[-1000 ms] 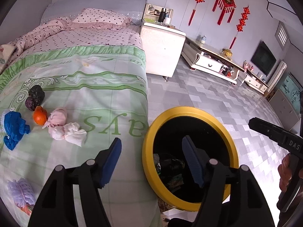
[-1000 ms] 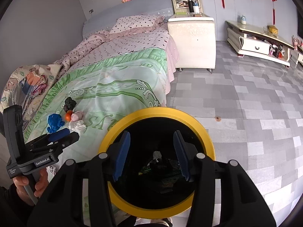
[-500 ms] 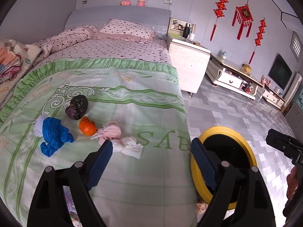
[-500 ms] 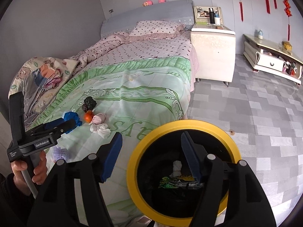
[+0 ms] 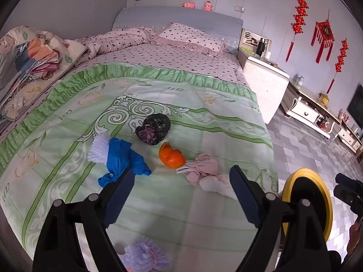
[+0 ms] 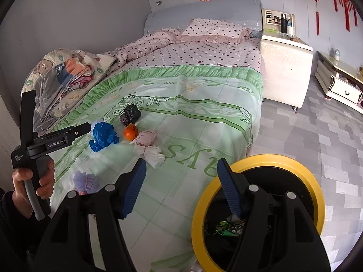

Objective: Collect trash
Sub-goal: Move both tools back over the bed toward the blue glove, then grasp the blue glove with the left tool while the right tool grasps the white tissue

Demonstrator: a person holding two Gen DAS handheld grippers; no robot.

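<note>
Several bits of trash lie together on the green bedspread (image 5: 204, 117): a black bag (image 5: 156, 129), a blue wad (image 5: 122, 158), an orange peel (image 5: 171, 156), a pink wad (image 5: 202, 170) and a white tissue (image 5: 215, 184). A purple fluffy piece (image 5: 145, 256) lies nearer the bed's foot. My left gripper (image 5: 180, 173) hovers open over the bed just short of the pile, with nothing between its fingers. My right gripper (image 6: 181, 163) is open and empty above the bed's corner, beside the yellow-rimmed bin (image 6: 261, 158), which holds wrappers (image 6: 226, 226).
The bin stands on the grey tiled floor (image 6: 317, 136) at the bed's foot corner. A white nightstand (image 6: 285, 72) sits by the headboard and a low cabinet (image 5: 313, 111) along the right wall. Folded quilts (image 5: 27, 63) are stacked at the bed's left edge.
Both views have swung left, away from the bin and over the bed, bringing the trash pile closer. Both sets of jaws stand wider than a second ago.
</note>
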